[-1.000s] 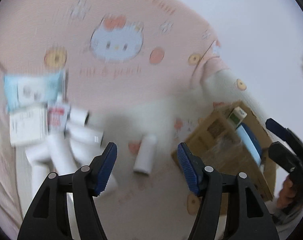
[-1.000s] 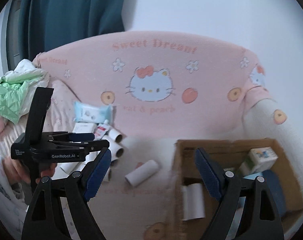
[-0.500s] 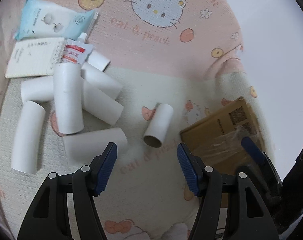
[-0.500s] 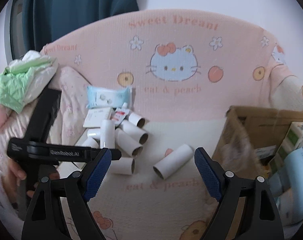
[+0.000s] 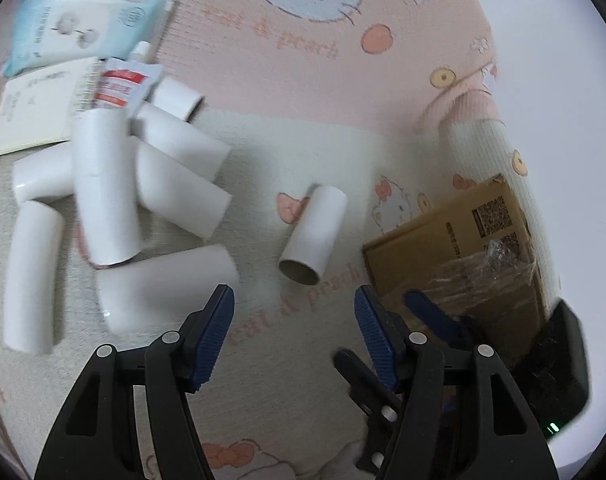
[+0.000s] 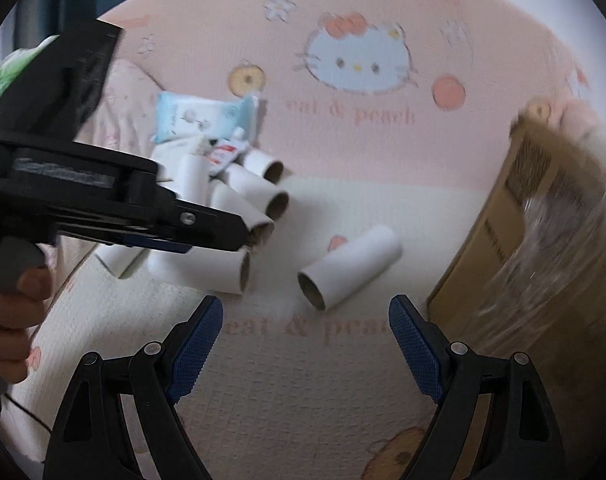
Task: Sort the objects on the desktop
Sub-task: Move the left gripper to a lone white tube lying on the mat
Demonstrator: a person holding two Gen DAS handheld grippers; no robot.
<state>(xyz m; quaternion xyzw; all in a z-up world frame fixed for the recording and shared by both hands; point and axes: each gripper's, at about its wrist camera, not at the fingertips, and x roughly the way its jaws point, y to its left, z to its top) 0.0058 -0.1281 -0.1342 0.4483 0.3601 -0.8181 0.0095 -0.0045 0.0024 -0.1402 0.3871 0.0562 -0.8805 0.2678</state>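
Note:
A lone white cardboard tube [image 5: 314, 234] [image 6: 351, 268] lies on the cream blanket, apart from a heap of several white tubes [image 5: 107, 188] [image 6: 239, 200] at the left. My left gripper [image 5: 294, 312] hangs open and empty just short of the lone tube. My right gripper [image 6: 306, 320] is open and empty too, a little nearer than that tube. Behind the heap lie a red-and-white tube of paste [image 5: 123, 84] [image 6: 225, 152], a white notepad [image 5: 35, 108] and a blue wipes pack [image 5: 79, 28] [image 6: 203, 114]. The cardboard box [image 5: 463, 256] [image 6: 543, 248] stands at the right.
A pink cartoon-cat cushion [image 5: 303, 40] [image 6: 359, 60] rises behind the objects. The left gripper's black body and the hand holding it [image 6: 7, 304] fill the left of the right wrist view. The right gripper's fingers [image 5: 435, 316] show beside the box in the left wrist view.
Both grippers have come down toward the blanket; the tubes and box look larger. The box's inside has left the right wrist view. Both pairs of jaws stayed wide.

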